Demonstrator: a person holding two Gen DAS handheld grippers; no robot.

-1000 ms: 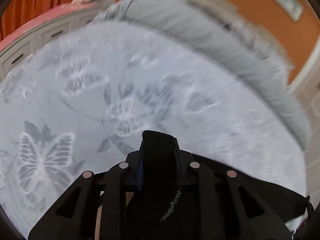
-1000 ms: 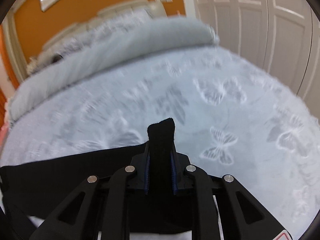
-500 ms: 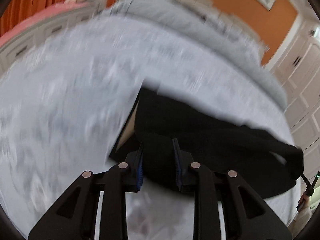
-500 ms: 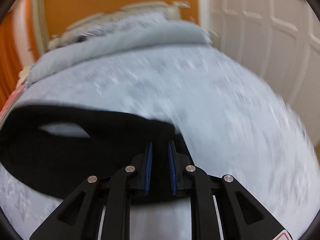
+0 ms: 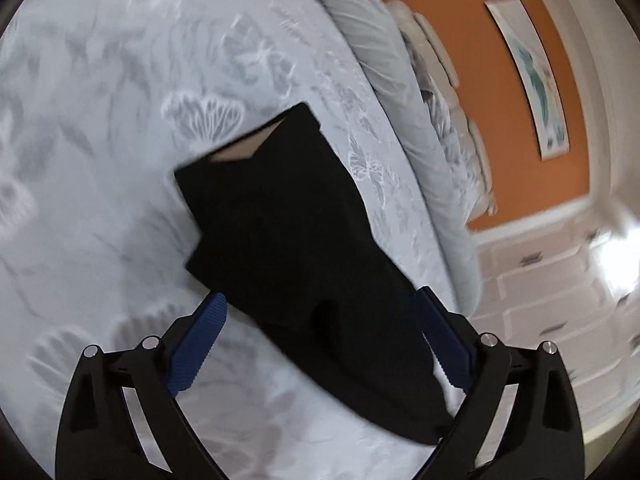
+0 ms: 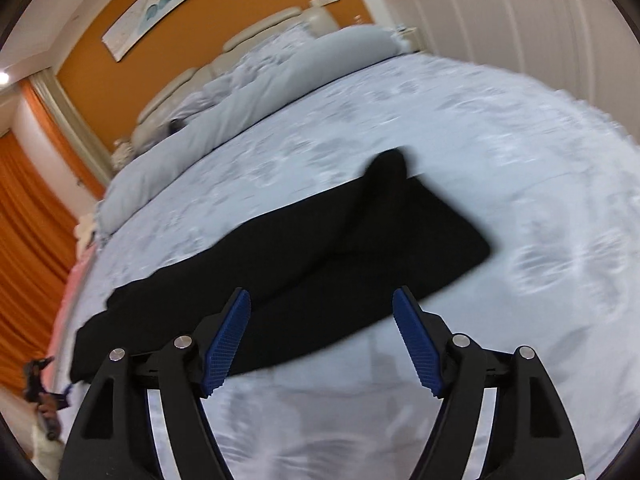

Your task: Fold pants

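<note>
Left wrist view: black pants (image 5: 304, 248) are seen lying folded on the butterfly-patterned bedspread (image 5: 100, 220), the left gripper (image 5: 324, 332) opening wide around them, pads apart from cloth. The right gripper (image 6: 322, 320) is likewise opening, nothing gripped.

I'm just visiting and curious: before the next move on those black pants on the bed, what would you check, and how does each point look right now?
1. Left gripper has let go: ok, jaws opening, pads clear of the cloth.
2. Right gripper has let go: ok, jaws opening, nothing pinched.
3. Pants lie on the bedspread: ok.
4. Fold is flat: not ok, a bump of cloth sticks up at the far edge.
5. Edges line up: not ok; in the left view the far end gapes and shows a pale lining.
6. Enough bare bed around the pants: ok.
</note>
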